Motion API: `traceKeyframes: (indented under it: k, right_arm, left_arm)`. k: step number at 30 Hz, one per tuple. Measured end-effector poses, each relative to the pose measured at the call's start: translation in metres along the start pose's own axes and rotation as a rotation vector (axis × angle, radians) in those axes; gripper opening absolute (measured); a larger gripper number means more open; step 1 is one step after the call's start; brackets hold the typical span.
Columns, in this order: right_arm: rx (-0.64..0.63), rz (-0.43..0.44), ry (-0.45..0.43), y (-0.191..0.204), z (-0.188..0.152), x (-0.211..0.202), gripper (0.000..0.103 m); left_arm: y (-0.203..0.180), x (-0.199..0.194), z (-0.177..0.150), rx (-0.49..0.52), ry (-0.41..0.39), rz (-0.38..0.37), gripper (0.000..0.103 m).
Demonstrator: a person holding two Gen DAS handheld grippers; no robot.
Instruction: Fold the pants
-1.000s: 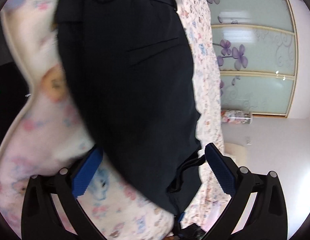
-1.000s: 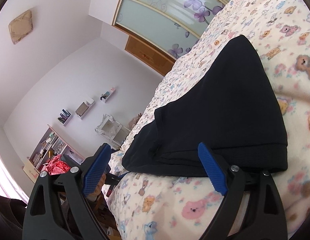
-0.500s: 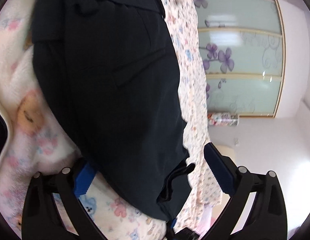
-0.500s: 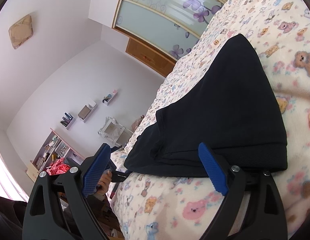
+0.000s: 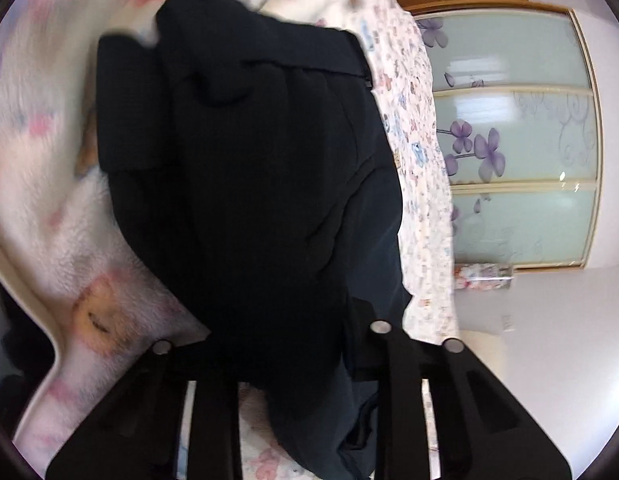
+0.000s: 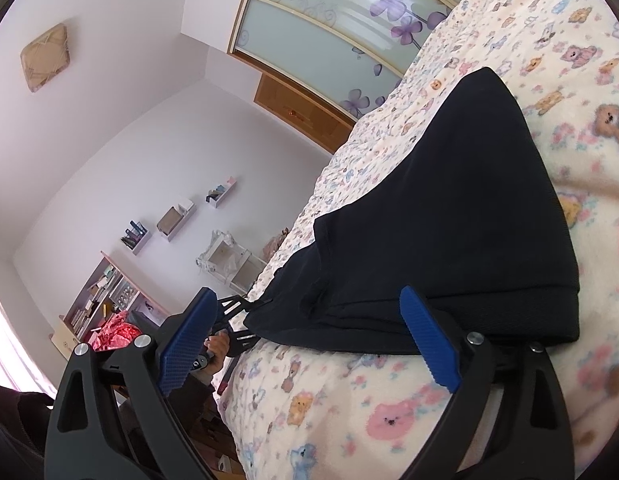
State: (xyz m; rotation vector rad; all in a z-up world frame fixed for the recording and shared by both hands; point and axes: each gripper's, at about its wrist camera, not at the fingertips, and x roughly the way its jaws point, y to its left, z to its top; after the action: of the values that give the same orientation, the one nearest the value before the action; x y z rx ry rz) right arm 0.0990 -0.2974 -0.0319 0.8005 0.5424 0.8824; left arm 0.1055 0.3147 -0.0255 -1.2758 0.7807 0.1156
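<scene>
Pants (image 5: 245, 184) pinched in left hand-held gripper (image 5: 269, 364), on blanket (image 5: 69, 240)

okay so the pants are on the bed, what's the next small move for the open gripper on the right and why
Probably close the right hand-held gripper on the pants edge. Its jaws stand open beside it, holding nothing, while the left hand-held gripper has just been closing on the pants' other end.
</scene>
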Motion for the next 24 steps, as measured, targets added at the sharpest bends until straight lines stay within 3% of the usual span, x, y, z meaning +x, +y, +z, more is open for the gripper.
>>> traceKeyframes:
  k: [3,5,8,11,14,17,21,22,24]
  right_arm:
    - [0.001,0.005,-0.001,0.000,0.000,0.001,0.095]
    - [0.003,0.010,-0.004,0.000,0.000,0.001,0.095]
    - [0.007,0.017,-0.008,0.000,0.000,0.002,0.095]
    - [0.009,0.021,-0.020,-0.001,0.001,0.001,0.095]
    - [0.010,0.023,-0.040,-0.001,0.001,-0.001,0.095]
    - [0.022,0.027,-0.063,-0.002,0.003,-0.006,0.095]
    - [0.062,0.047,-0.158,-0.007,0.008,-0.026,0.095]
    - [0.079,0.040,-0.200,-0.009,0.010,-0.035,0.095]
    - [0.065,-0.022,-0.305,-0.010,0.013,-0.056,0.095]
  left_arm:
    - [-0.038,-0.005,-0.010,0.181,-0.064,0.132,0.018]
    - [-0.078,-0.007,-0.025,0.372,-0.125,0.222,0.017]
    - [-0.137,-0.008,-0.058,0.640,-0.212,0.317,0.017]
    - [-0.190,0.000,-0.105,0.879,-0.276,0.365,0.017]
    - [-0.228,0.013,-0.161,1.090,-0.294,0.344,0.017]
    - [-0.253,0.027,-0.224,1.261,-0.248,0.256,0.016]
    - [-0.250,0.044,-0.324,1.490,-0.090,0.102,0.016]
    - [-0.241,0.055,-0.353,1.561,-0.020,0.082,0.015]
    - [-0.223,0.078,-0.382,1.646,0.043,0.110,0.015]
